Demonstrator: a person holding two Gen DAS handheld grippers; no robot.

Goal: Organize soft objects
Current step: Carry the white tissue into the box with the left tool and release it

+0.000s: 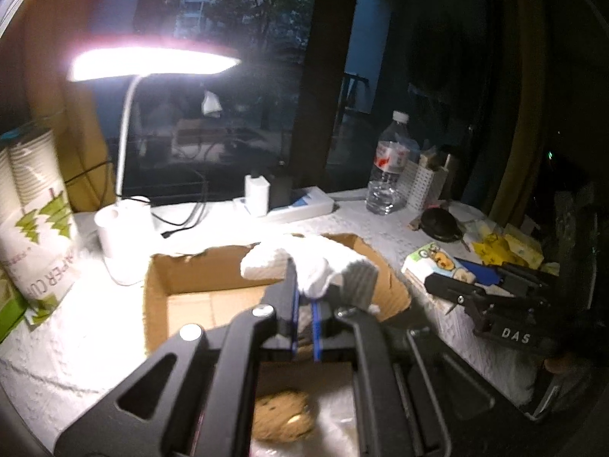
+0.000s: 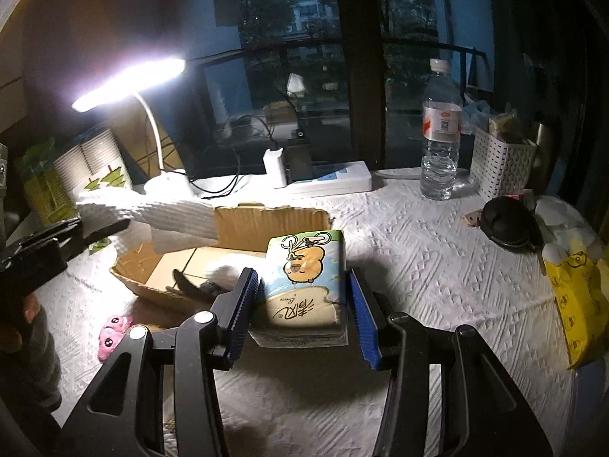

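Table (image 2: 418, 236) under white quilted cloth bore an open cardboard box (image 2: 266, 221). Right gripper (image 2: 300, 304) was clamped on a cartoon-printed tissue pack (image 2: 304, 282) just beside the box. Left gripper (image 1: 306, 316), pinched together, held a white sock (image 1: 304, 262) above the box.

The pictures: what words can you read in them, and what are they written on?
"DAS": right gripper, white letters on its black body.
"APER CU", cut off: paper cup sleeve.
Tissue pack: stylised characters, too hard to read.
Water bottle label: too small to read.
Yellow bag: print too blurred.
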